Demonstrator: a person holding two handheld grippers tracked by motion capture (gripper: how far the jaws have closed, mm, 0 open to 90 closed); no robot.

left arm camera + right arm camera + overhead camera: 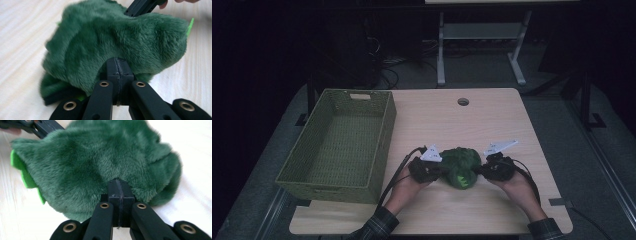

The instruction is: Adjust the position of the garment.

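Both the left tool (439,169) and right tool (482,169) seem clamped on the green plush toy (460,165), low-centre on the surface (492,125), the basket (382,135) at left not yet filled.

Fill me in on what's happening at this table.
A person holds a pair of tongs in each hand and has pinched a fluffy dark green plush toy from both sides. The left tongs and the right tongs are each shut on its fur. The toy sits on the pale wooden table close to the person. A woven green rectangular basket stands to the left with nothing inside it.
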